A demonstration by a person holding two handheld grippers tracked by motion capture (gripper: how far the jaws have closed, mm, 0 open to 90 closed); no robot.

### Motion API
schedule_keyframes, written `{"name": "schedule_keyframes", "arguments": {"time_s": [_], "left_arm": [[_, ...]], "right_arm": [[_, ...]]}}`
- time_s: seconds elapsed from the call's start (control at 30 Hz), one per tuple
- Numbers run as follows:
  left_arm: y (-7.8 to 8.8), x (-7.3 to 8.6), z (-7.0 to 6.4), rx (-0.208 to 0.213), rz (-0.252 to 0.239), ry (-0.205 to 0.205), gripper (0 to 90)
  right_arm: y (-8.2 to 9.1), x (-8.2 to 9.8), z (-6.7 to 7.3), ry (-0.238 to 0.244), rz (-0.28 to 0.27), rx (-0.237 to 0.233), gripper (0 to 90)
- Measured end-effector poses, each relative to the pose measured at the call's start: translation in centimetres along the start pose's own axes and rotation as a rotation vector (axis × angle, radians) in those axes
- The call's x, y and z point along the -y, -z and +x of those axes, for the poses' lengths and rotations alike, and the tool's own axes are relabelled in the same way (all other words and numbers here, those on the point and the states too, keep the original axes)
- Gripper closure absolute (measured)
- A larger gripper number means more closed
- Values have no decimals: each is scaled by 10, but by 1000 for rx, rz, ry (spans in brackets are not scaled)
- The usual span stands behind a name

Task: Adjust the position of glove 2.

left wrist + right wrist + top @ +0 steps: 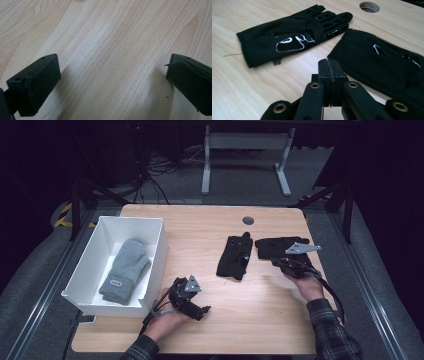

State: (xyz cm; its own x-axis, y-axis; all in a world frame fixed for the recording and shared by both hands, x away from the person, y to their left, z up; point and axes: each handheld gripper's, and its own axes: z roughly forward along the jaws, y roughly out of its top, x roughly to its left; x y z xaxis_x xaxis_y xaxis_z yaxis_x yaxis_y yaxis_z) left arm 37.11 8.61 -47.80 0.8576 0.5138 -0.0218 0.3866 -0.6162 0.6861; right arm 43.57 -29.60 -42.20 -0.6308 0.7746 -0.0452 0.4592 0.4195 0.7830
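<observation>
Lying apart, two black gloves (pixel 235 257) flank the white box (pixel 90 270).

My table (pixel 210 230) is light wood grain with a round cable hole (pixel 248 220) near the far edge. Sitting on it: a white box (pixel 90 270) on the left, plus two black gloves (pixel 234 257) (pixel 275 247) side by side.

No word, brand or number can be read. The grey mitten (pixel 124 270) in the white box (pixel 159 251) bears a small cuff label, too small to read. The black gloves (pixel 294 37) carry silver outline marks, not letters.
</observation>
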Motion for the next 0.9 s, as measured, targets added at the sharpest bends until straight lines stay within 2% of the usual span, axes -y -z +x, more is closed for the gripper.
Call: {"name": "schedule_keyframes", "arguments": {"time_s": [0.27,0.5,0.57,0.63,0.77,0.9], "left_arm": [[0,0,1,4,0,-5,5],[1,1,3,27,-3,-31,5],[1,1,3,29,-3,-32,5],[1,1,3,30,-1,-34,5],[1,1,3,31,-3,-34,6],[1,1,4,33,-3,-33,5]], "right_arm": [[-28,-13,-8,-9,-3,39,900],[-52,-12,-16,-31,20,73,900],[-58,-10,-19,-50,21,69,900],[-64,-8,-19,-46,40,76,900],[-69,-6,-18,-41,58,66,900],[-66,-4,-16,-41,71,49,900]]}}
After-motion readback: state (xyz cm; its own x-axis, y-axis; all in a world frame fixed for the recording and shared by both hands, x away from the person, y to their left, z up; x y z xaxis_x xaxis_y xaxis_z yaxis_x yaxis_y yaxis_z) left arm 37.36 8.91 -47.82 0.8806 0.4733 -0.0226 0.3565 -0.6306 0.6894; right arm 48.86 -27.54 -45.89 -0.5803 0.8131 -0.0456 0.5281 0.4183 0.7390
